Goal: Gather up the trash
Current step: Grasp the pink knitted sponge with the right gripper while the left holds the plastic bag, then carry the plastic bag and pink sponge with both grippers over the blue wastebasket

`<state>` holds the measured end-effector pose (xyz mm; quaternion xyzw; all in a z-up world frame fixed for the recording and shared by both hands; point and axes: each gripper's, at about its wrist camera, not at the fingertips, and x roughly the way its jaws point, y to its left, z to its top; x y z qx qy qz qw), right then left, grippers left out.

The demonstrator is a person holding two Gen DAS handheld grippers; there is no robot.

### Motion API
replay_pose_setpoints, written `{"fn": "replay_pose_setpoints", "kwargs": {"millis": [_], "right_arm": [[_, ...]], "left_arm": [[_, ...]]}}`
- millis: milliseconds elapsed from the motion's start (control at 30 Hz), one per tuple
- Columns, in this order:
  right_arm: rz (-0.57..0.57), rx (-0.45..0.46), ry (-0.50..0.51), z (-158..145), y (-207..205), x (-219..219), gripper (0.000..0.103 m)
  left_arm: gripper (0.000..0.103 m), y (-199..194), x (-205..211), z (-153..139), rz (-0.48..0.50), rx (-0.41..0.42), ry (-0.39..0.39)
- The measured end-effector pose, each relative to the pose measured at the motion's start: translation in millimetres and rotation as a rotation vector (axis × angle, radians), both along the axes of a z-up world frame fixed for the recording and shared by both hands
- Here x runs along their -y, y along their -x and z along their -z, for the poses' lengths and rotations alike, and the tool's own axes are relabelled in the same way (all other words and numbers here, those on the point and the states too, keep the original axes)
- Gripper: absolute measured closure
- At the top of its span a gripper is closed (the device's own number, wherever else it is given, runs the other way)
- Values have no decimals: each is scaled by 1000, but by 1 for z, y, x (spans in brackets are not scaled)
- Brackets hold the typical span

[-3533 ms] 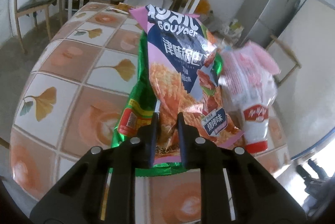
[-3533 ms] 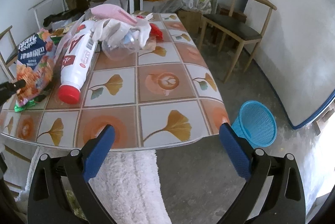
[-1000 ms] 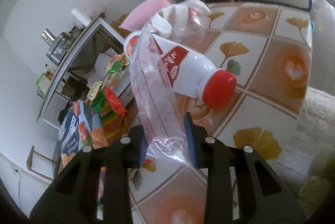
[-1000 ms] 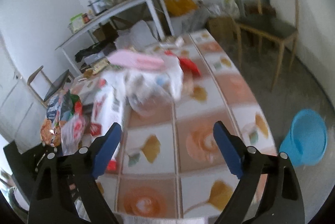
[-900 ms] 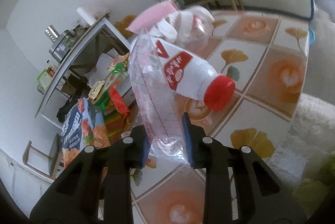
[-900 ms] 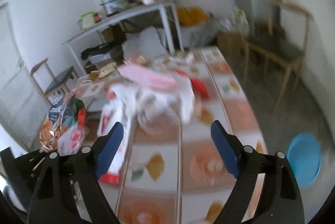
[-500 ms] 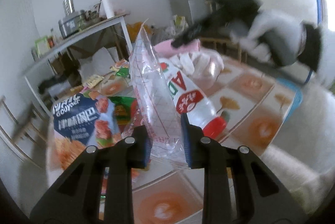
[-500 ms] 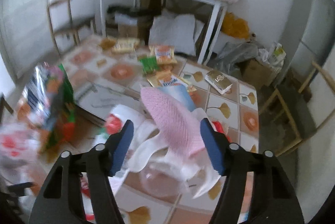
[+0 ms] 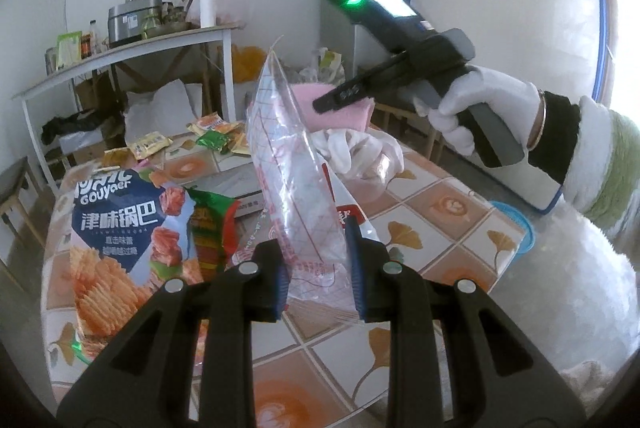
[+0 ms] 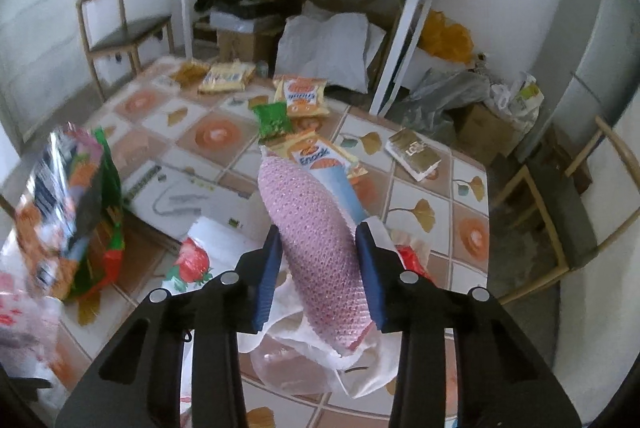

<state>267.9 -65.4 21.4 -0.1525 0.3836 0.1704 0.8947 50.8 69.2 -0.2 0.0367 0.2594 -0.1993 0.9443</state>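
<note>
- Between the left gripper (image 9: 316,268) jaws: clear plastic bag (image 9: 292,163), pinched near its lower end, standing up above the surface (image 9: 452,203).
- Between the right gripper (image 10: 318,276) jaws, which have just been closing: pink bubble-wrap pouch (image 10: 320,240), pads at both sides; firm pinch or not, cannot tell.
- Under the pouch: white plastic bag (image 10: 340,352), crumpled, touching it.
- Just beside: big snack bag (image 9: 120,240) with a green wrapper (image 9: 212,224) behind it, both uncollected.
- Farther back: small snack packets (image 10: 300,95) and a gold box (image 10: 416,151), scattered, untouched.
- Judged early: two pieces in hand, none binned, most litter left.
- Past the right-hand surface edge, on the floor: blue basket (image 9: 516,228), likely the drop point.
- Open floor there; chair (image 10: 560,211) close by the far corner; white fluffy sleeve (image 9: 580,268) low at that edge.
</note>
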Motion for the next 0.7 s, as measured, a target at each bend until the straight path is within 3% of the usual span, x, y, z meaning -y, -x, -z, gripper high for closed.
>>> {"fn": "replay_pose_setpoints", "kwargs": {"millis": [100, 200, 333, 500, 700], "right_arm": [[19, -16, -121, -13, 2, 18, 67], [33, -41, -283, -30, 11, 43, 67], [40, -36, -425, -49, 36, 69, 68], [67, -11, -510, -62, 80, 102, 68], [180, 25, -582, -66, 145, 165, 68]], "left_arm": [[80, 0, -4, -2, 2, -6, 39], [80, -2, -12, -4, 3, -34, 118], [80, -5, -22, -8, 16, -71, 221], [80, -2, -16, -16, 52, -81, 281], [80, -1, 35, -35, 182, -82, 303]]}}
